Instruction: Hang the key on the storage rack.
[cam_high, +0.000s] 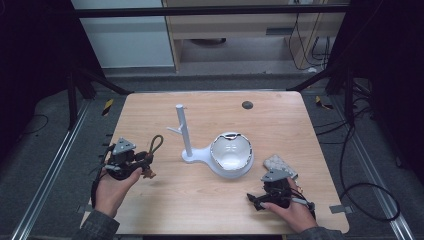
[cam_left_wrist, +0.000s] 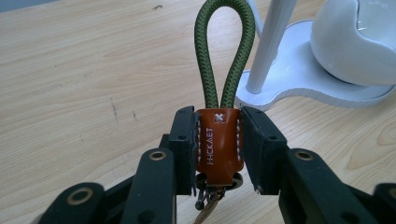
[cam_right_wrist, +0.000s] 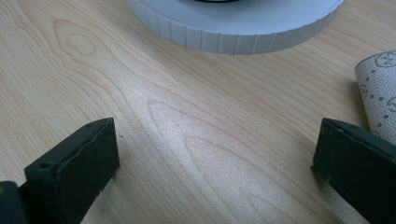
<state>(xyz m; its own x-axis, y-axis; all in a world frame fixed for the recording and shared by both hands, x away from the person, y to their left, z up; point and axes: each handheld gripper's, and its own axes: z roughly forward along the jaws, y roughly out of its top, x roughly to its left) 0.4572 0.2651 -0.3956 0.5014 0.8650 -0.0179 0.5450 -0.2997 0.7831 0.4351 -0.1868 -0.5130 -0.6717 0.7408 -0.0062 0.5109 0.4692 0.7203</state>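
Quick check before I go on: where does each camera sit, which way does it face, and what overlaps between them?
High view: above the person's side, looking forward and down on the table; both hands show, left gripper and right gripper.
Left gripper view: rides the left gripper, looking along jaws clamping the keychain toward the white stand.
Right gripper view: rides the right gripper, low over bare wood, jaws apart.
Shared: stand and keychain, high and left views.
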